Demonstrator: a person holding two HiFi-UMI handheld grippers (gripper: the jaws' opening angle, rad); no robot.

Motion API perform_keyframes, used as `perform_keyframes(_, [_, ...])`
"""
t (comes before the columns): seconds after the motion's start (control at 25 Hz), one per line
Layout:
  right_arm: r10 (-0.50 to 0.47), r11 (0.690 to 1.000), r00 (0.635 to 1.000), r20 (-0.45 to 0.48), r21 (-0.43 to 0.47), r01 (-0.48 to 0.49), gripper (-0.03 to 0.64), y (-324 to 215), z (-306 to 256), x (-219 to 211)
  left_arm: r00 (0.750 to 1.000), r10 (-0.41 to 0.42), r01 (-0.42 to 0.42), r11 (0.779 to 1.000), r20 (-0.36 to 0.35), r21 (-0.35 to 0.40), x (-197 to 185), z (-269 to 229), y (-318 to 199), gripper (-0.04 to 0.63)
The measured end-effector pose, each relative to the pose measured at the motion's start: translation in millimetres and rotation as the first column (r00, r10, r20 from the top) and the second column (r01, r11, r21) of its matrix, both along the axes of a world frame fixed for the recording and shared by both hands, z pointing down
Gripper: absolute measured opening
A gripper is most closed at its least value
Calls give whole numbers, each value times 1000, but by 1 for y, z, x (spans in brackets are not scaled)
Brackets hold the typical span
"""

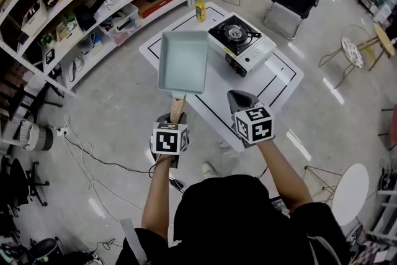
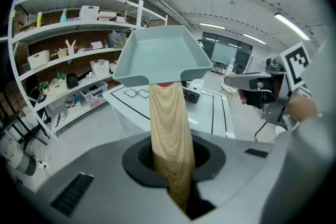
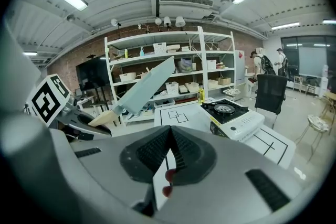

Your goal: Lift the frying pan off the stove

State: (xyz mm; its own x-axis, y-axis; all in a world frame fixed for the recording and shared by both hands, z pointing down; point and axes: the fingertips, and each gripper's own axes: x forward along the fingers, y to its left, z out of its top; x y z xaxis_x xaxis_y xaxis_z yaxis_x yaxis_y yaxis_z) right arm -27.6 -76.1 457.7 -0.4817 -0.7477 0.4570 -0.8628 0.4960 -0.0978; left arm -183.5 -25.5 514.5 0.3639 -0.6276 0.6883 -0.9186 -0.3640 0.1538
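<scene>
No legible txt, brand or nr anywhere. Only signs: b/w square marker codes on left tool [image 1: 177, 112] cube [image 1: 170, 138] & right tool [image 1: 239, 97] cube [image 1: 254, 123]. Yellow bottle [image 1: 200, 8] label: too small to read.

The stove [image 1: 240, 41] stands on the table [image 1: 280, 74]. The frying pan [image 1: 183, 62] is left of it. A bottle [image 1: 200, 8] stands behind both.

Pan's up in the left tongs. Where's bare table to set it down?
Bare: the white table beside the white gas stove, around the black drawn squares, beneath the held grey-green rectangular pan; also the lined strip between stove and near-right edge. Crowded: the far corner, yellow bottle by the stove.
</scene>
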Motion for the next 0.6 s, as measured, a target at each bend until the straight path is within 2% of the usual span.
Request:
perform_keyframes(0.2, [3, 1000, 1000, -8, 13, -3, 2, 13, -5, -1, 1000, -3, 3, 1000, -1, 12, -4, -3, 14, 55])
perform_keyframes(0.44, [-9, 1000, 1000, -17, 26, 9, 2, 19, -10, -2, 999, -17, 18, 999, -47, 40, 2, -14, 25, 55])
perform_keyframes(0.6, [-13, 999, 1000, -17, 43, 13, 2, 22, -19, 3, 998, -19, 23, 998, -52, 65, 10, -25, 29, 55])
